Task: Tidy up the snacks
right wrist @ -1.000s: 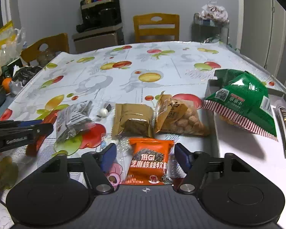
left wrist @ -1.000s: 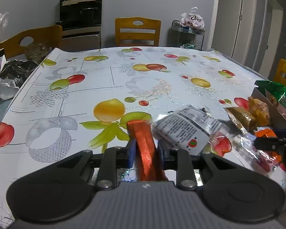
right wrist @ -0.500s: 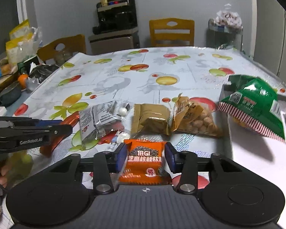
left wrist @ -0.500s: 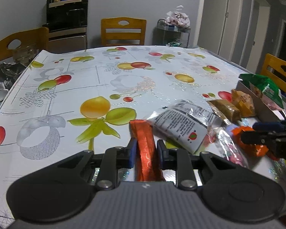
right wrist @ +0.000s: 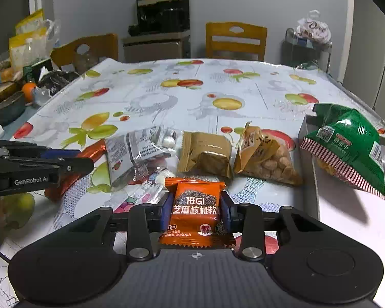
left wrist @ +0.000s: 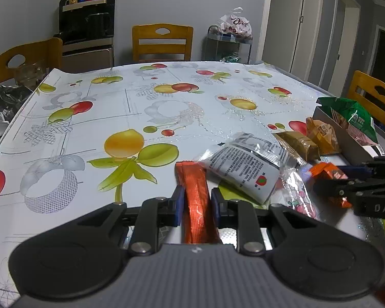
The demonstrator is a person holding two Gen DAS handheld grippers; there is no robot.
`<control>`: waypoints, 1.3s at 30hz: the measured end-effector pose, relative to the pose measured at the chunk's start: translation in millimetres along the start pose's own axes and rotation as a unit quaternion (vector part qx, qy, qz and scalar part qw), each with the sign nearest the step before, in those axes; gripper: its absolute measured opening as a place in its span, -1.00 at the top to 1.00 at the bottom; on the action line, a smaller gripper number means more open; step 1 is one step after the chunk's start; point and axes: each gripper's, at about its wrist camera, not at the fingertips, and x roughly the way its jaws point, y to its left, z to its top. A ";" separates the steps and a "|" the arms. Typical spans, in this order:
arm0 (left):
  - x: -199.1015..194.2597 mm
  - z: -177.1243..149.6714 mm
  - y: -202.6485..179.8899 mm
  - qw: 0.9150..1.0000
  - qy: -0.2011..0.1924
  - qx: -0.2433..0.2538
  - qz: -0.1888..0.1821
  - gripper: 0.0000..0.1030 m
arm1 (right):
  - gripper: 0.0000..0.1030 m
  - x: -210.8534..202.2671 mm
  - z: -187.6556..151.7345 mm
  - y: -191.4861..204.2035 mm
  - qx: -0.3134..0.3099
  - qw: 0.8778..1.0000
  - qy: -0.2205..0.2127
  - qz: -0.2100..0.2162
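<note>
My left gripper [left wrist: 197,195] is shut on a long orange stick packet [left wrist: 192,177] that lies on the fruit-print tablecloth [left wrist: 141,107]. My right gripper [right wrist: 195,205] has its jaws closing, and both blue pads touch the sides of a square orange snack packet [right wrist: 196,195]. The two grippers are side by side, the left gripper [right wrist: 84,159] at the left of the right wrist view. Loose snacks lie just beyond them: a silver-white packet [right wrist: 125,151], a gold-brown packet [right wrist: 205,154] and a bag of nuts [right wrist: 267,159].
A grey box [right wrist: 308,154] at the right table edge holds a green bag [right wrist: 346,141]. A clear candy wrapper [right wrist: 146,192] lies between the grippers. Wooden chairs [right wrist: 234,38] ring the table. Bags, a bowl and an orange [right wrist: 28,88] crowd the left side.
The right gripper's jaws have come together from wide apart onto the square orange packet. The left gripper has kept its hold on the stick packet and barely moved.
</note>
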 end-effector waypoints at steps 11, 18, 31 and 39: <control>-26.8 4.4 3.4 0.999 -0.034 -0.004 0.016 0.64 | 0.24 -26.9 8.0 -13.8 0.016 0.999 -0.038 0.027; -58.8 16.0 -3.1 0.997 -0.072 0.009 0.020 0.64 | 0.24 -38.5 10.0 -15.8 0.017 0.998 -0.054 0.041; -87.0 32.3 -38.2 0.995 -0.097 0.035 0.003 0.64 | 0.24 -71.1 13.1 -31.5 0.022 0.994 -0.090 0.053; -87.0 39.6 -73.1 0.993 -0.101 0.055 -0.021 0.64 | 0.24 -95.0 9.3 -62.2 0.038 0.992 -0.111 0.043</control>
